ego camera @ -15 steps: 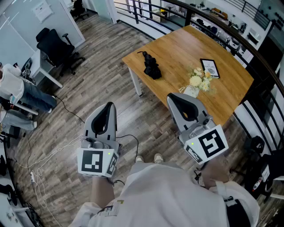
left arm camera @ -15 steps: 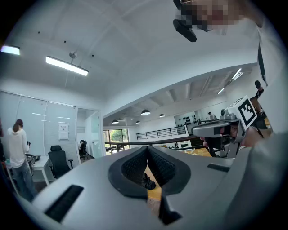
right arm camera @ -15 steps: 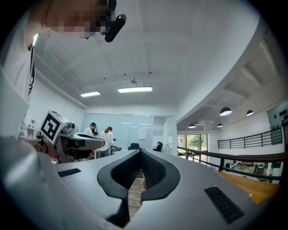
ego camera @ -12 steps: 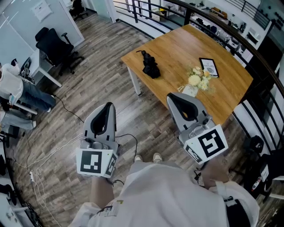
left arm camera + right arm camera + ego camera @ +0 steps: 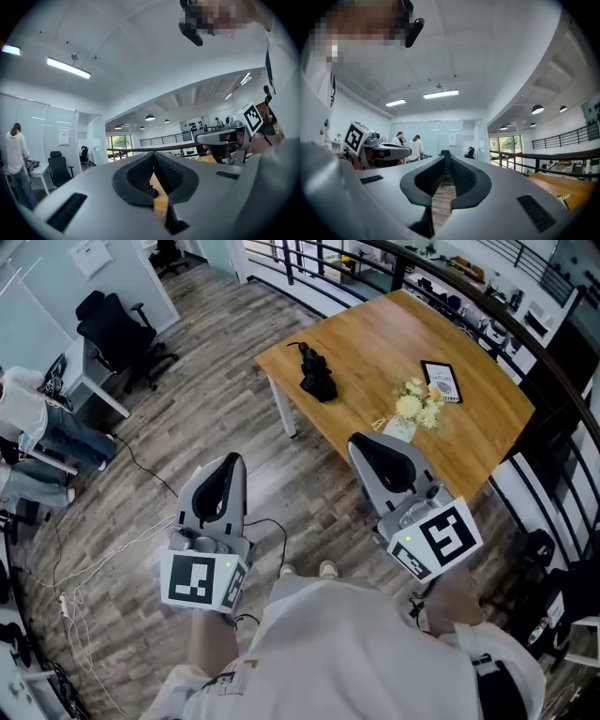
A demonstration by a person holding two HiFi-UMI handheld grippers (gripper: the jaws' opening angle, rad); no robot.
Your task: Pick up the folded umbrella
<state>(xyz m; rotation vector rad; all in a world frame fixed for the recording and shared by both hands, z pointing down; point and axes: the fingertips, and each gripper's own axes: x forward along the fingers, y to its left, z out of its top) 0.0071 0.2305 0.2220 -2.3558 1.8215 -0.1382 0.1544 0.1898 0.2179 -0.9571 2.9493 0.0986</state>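
Grey-brown wood planks cover the floor (image 5: 187, 437). In the head view, a pale wooden table (image 5: 375, 334) on white legs stands at 1 o'clock, with a dark railing (image 5: 298, 261) behind it at 12 o'clock. At 10 o'clock a black office chair (image 5: 117, 329) sits beside a white desk (image 5: 98, 399), near a pale partition wall (image 5: 47, 292). White cables (image 5: 89, 570) trail at 8 o'clock. Strip lights (image 5: 68, 68) hang from the white ceiling (image 5: 131, 42). A bright window (image 5: 506, 143) shows at 3 o'clock in the right gripper view.
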